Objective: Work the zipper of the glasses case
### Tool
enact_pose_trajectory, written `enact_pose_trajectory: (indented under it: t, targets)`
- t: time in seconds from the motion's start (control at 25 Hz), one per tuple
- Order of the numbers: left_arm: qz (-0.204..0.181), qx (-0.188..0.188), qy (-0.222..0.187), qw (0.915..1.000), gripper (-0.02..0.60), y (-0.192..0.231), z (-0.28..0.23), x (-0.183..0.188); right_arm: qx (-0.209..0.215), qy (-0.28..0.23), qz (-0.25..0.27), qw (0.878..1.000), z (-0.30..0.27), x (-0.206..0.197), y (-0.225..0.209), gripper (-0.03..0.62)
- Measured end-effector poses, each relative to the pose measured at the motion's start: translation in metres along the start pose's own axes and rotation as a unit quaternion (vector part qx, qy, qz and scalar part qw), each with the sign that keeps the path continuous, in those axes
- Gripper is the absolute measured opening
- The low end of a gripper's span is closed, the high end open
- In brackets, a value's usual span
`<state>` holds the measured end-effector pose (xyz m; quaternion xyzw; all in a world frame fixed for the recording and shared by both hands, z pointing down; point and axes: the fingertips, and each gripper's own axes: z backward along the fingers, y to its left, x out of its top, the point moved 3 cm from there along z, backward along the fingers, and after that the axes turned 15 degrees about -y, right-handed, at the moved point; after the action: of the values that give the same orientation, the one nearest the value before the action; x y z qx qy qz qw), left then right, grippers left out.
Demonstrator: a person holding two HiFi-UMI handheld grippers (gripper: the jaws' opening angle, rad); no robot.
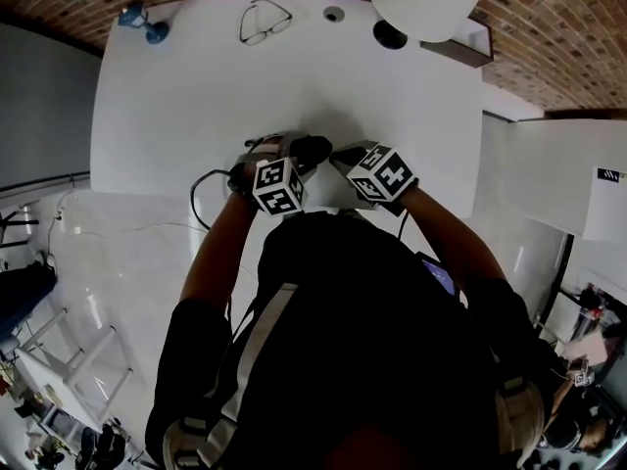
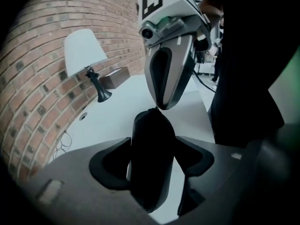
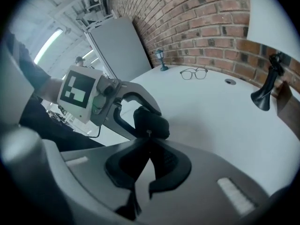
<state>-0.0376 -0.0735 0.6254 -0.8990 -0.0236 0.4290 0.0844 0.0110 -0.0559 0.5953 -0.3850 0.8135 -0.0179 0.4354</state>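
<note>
The black glasses case (image 1: 312,149) is held just above the white table (image 1: 196,96) near its front edge. My left gripper (image 1: 291,157) is shut on the case, whose body (image 2: 152,163) fills the gap between the two dark pads, one end pointing away. My right gripper (image 1: 336,158) meets that end from the right with its jaws shut. In the left gripper view its grey tip (image 2: 161,106) touches the top of the case. In the right gripper view the small silver zipper pull (image 3: 149,134) sits pinched at the jaw tips, right against the case (image 3: 153,122).
A pair of glasses (image 1: 265,20) lies at the back of the table, a small blue lamp (image 1: 147,23) at the back left. A white-shaded lamp (image 1: 426,3) and a wooden box (image 1: 460,49) stand at the back right. A black cable (image 1: 199,199) loops off the front edge.
</note>
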Motion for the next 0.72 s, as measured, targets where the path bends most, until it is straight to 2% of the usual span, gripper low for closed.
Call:
enact_pose_trajectory:
  t: [0.12, 0.24, 0.72]
  targets:
    - [-0.051, -0.031, 0.011, 0.9982, 0.293, -0.006, 0.002, 0.002, 0.017, 0.003, -0.032, 0.999, 0.000, -0.012, 0.001, 0.003]
    - [-0.076, -0.044, 0.011, 0.9961, 0.285, -0.009, 0.003, 0.002, 0.026, 0.005, -0.039, 0.999, -0.002, -0.018, 0.001, 0.003]
    - [-0.062, -0.058, 0.000, 0.9964, 0.276, -0.013, 0.014, -0.001, 0.048, 0.018, -0.027, 0.998, -0.010, -0.024, -0.001, 0.003]
